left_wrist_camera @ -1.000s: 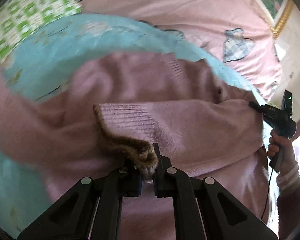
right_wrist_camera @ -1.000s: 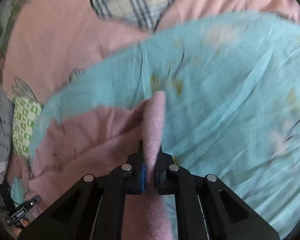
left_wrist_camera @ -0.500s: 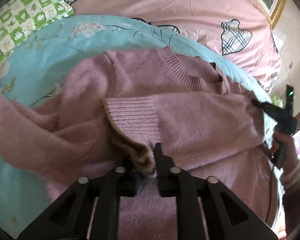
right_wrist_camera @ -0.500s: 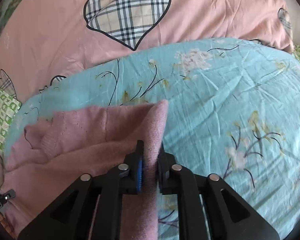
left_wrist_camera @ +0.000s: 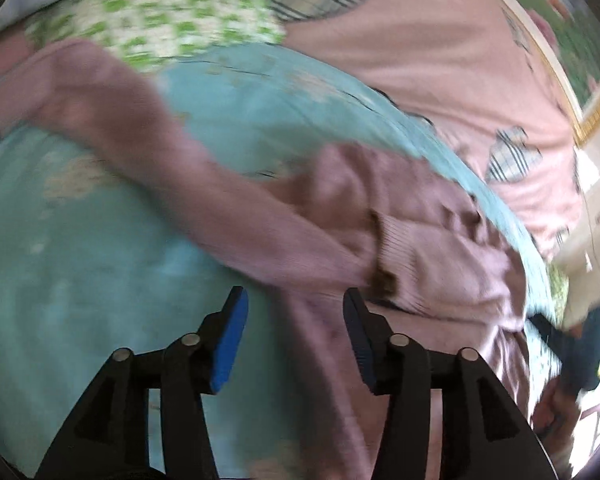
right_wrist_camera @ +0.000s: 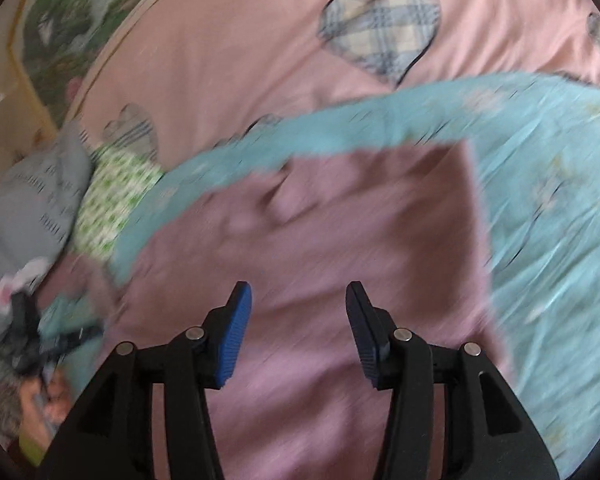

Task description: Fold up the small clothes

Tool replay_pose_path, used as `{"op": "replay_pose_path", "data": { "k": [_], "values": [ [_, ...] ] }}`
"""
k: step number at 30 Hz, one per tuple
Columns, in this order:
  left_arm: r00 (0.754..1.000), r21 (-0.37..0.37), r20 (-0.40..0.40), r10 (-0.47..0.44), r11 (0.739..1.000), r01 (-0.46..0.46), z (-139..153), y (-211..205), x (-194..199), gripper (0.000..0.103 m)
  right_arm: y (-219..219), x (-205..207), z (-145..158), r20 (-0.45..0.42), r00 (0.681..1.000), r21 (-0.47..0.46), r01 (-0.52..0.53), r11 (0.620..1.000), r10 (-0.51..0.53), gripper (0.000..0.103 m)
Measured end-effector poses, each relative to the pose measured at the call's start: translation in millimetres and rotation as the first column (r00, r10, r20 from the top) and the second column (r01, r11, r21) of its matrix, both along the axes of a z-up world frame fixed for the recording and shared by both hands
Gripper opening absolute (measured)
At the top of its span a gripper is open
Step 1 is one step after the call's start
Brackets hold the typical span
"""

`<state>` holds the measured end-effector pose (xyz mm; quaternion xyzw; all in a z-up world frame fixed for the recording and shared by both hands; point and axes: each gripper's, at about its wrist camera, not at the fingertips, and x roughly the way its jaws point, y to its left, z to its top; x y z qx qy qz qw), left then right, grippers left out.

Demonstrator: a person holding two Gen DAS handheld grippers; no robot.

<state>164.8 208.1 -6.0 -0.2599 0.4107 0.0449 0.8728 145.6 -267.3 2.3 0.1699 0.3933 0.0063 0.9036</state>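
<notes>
Bedding fills both views: a pink quilt (right_wrist_camera: 260, 80) with plaid hearts lies behind, a turquoise floral sheet (left_wrist_camera: 80, 260) is spread over it, and a green-checked cushion (left_wrist_camera: 172, 28) sits at the sheet's far left edge. On the sheet lies the pink sweater (right_wrist_camera: 320, 240), its body flat with one straight side edge running close to the sheet's right part in the right wrist view. In the left wrist view one sleeve (left_wrist_camera: 140, 140) trails out toward the cushion, while the other sleeve's ribbed cuff (left_wrist_camera: 400, 256) rests folded across the body. Left gripper (left_wrist_camera: 296, 320): jaws opening, nothing pinched, blue pads bare, sweater only beneath them. Right gripper (right_wrist_camera: 300, 316): jaws opening too, released, hovering over the sweater's body. Both frames are motion-blurred, so fine creases cannot be read. Risks as I judge them: the folded-in cuff lies loose and could slide back off if a finger brushes it on the way past. The long sleeve is unfolded, and a grab taken too near its middle would bunch it rather than lay it flat. A pinch that goes deep could catch the sheet with the knit and drag the whole fold askew.
</notes>
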Motion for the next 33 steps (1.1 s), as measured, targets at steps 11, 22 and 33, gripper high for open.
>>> {"op": "replay_pose_path", "data": {
  "k": [11,22,33],
  "values": [
    [0.943,-0.182,-0.036,0.332,0.925,-0.333,-17,153,-15,0.052,49,-37,-32,-0.078,0.994,0.097,-0.065,0.993,0.073,0.051],
    [0.864,-0.332,0.013,0.503,0.817,-0.471,-44,235,39,0.043,67,-34,-31,-0.105,0.99,0.095,-0.081,0.992,0.091,0.051],
    [0.928,-0.102,0.231,0.291,0.956,-0.274,53,150,40,0.005,51,-48,-25,-0.074,0.996,0.122,-0.035,0.992,0.044,0.05]
  ]
}}
